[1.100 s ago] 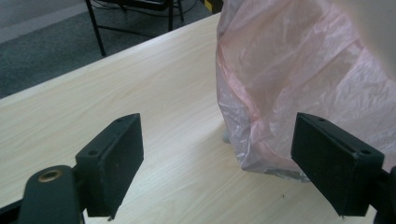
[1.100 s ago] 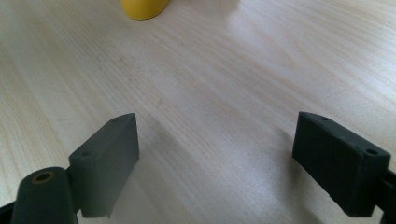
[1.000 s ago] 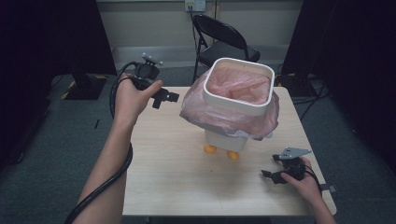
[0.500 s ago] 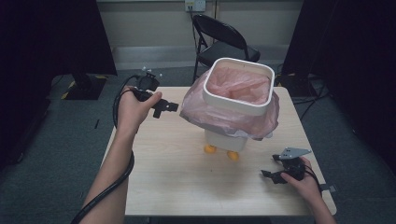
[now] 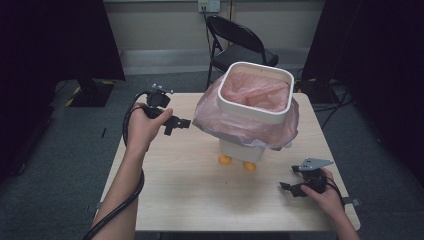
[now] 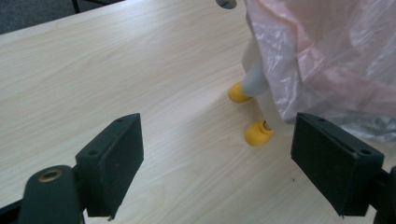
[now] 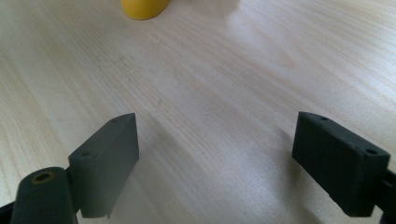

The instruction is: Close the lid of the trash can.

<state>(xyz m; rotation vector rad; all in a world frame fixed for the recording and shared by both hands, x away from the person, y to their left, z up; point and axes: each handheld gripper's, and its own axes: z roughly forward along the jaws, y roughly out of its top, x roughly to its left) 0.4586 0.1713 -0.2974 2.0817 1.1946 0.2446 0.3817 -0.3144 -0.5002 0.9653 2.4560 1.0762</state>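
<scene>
A white bin (image 5: 255, 92) lined with a pink plastic bag (image 5: 239, 125) stands on small yellow feet (image 5: 225, 159) at the middle of the wooden table (image 5: 185, 190). The bag's edge hangs over the rim and down the sides. My left gripper (image 5: 179, 124) is held above the table's left side, open, pointing toward the bag. In the left gripper view the bag (image 6: 336, 60) and two yellow feet (image 6: 258, 133) lie ahead between the jaws. My right gripper (image 5: 291, 188) rests low at the table's right front, open over bare wood, with one yellow foot (image 7: 142, 7) far ahead.
A black folding chair (image 5: 240, 42) stands behind the table. Dark curtains hang at both sides, and a black stand base (image 5: 92, 92) sits on the grey floor to the left. A black cable (image 5: 127, 195) trails from the left gripper along the forearm.
My left gripper has come down and rightward, closer to the bag's left side. The right gripper has stayed where it was.
</scene>
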